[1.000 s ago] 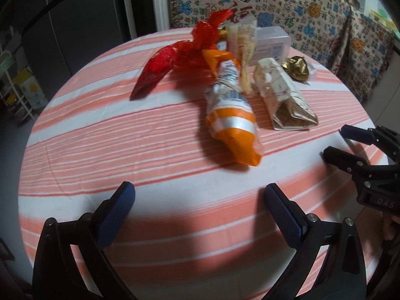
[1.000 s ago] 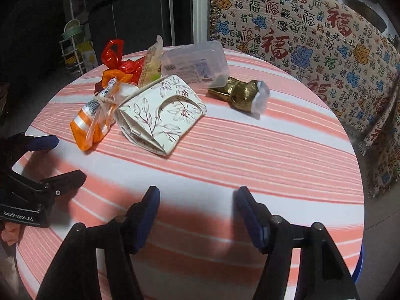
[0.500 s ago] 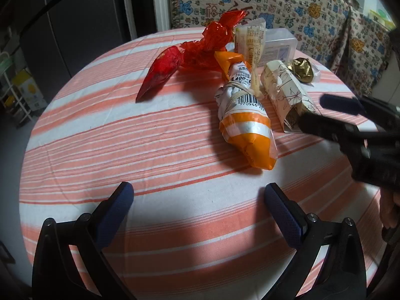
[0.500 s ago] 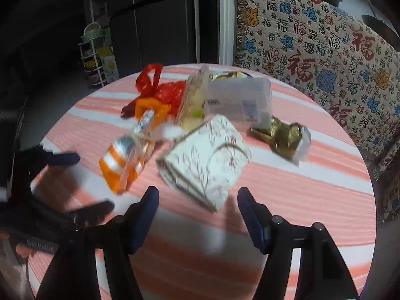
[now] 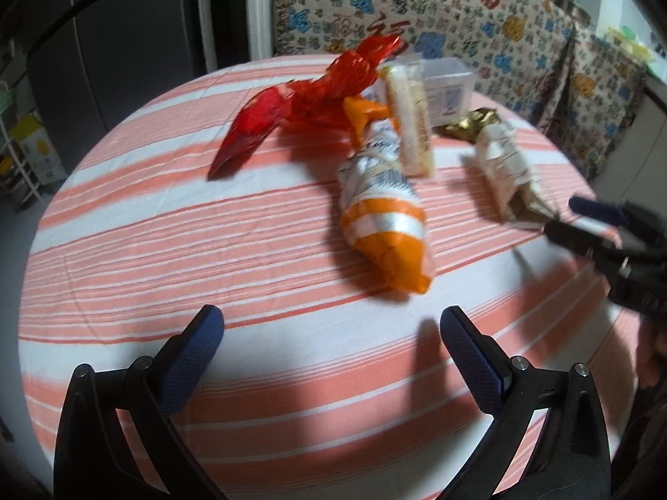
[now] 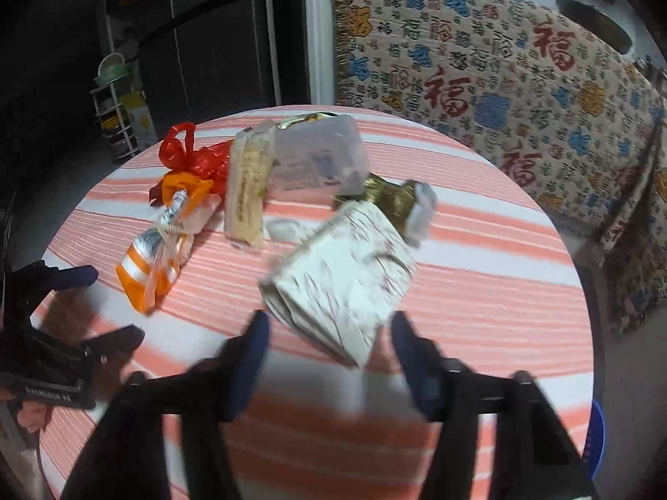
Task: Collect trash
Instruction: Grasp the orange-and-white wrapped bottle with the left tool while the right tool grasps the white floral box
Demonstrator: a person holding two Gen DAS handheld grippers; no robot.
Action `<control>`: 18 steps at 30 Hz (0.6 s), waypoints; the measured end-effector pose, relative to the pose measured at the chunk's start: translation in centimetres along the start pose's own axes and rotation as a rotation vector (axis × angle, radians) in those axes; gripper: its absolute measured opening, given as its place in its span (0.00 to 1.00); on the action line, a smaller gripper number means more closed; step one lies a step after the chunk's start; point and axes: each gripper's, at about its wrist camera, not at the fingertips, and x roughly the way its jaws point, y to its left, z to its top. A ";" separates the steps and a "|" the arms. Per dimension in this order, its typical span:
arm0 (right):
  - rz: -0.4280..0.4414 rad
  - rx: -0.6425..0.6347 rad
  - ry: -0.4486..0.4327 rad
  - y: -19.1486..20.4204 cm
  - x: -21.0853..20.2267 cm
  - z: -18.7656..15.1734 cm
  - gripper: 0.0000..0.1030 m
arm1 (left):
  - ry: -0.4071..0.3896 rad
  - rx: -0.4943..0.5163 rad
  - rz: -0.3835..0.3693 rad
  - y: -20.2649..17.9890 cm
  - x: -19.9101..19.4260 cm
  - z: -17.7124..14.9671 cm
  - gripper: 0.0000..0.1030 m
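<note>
A white floral paper box [image 6: 342,275] lies on the striped table [image 6: 479,312], and its near corner reaches between the fingers of my open right gripper [image 6: 331,333]. The pads do not press on the box. Left of it lie an orange-and-white snack bag [image 5: 383,216], a beige cracker packet [image 5: 408,121] and a red wrapper [image 5: 292,112]. A gold wrapper [image 6: 387,196] sits behind the box. My left gripper [image 5: 331,325] hovers open and empty just short of the snack bag. The right gripper [image 5: 569,218] appears at the box's [image 5: 508,171] near end.
A clear plastic container [image 6: 317,158] stands at the back of the pile. A patterned cloth [image 6: 500,83] drapes furniture behind the table. A dark fridge [image 6: 216,41] and a wire rack [image 6: 112,112] are at the back left. Something blue [image 6: 596,429] shows past the table's right edge.
My right gripper has advanced over the table toward the floral box, whose near corner now sits between its fingers. The left gripper has barely moved.
</note>
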 end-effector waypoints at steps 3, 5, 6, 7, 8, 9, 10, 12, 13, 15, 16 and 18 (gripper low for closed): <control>-0.002 0.028 0.032 -0.4 0.3 -1.3 0.67 | -0.021 -0.013 -0.041 -0.5 0.3 1.0 0.99; 0.002 0.046 0.062 -0.6 1.1 -1.9 0.67 | -0.036 -0.031 -0.055 -0.7 0.8 2.1 0.94; -0.007 0.039 0.049 -0.5 1.1 -2.0 0.68 | -0.040 -0.032 -0.064 -0.6 1.0 2.5 0.87; -0.011 0.037 0.052 -0.4 1.2 -2.0 0.68 | -0.045 -0.030 -0.079 -0.7 1.3 3.1 0.80; -0.013 0.039 0.053 -0.4 1.2 -2.1 0.68 | -0.047 -0.028 -0.085 -0.7 1.4 3.4 0.77; -0.012 0.041 0.053 -0.3 1.1 -2.1 0.71 | -0.051 -0.022 -0.092 -0.9 1.6 3.6 0.65; -0.006 0.039 0.055 -0.2 1.2 -2.1 0.73 | -0.051 -0.015 -0.101 -1.0 1.8 3.8 0.40; -0.007 0.035 0.057 -0.1 1.2 -2.1 0.73 | -0.042 -0.022 -0.115 -0.9 1.8 3.6 0.40; -0.004 0.038 0.056 -0.3 1.2 -2.1 0.73 | -0.042 -0.029 -0.118 -0.7 1.6 3.4 0.39; 0.017 0.057 0.049 -0.8 0.9 -2.3 0.73 | -0.026 -0.035 -0.106 -0.5 0.7 2.2 0.39; 0.027 0.069 0.045 -0.9 0.7 -2.4 0.73 | -0.022 -0.033 -0.087 -0.3 -0.1 1.2 0.40; 0.045 0.087 0.040 -1.3 0.5 -2.5 0.73 | -0.019 -0.029 -0.056 -0.2 -1.2 -0.1 0.41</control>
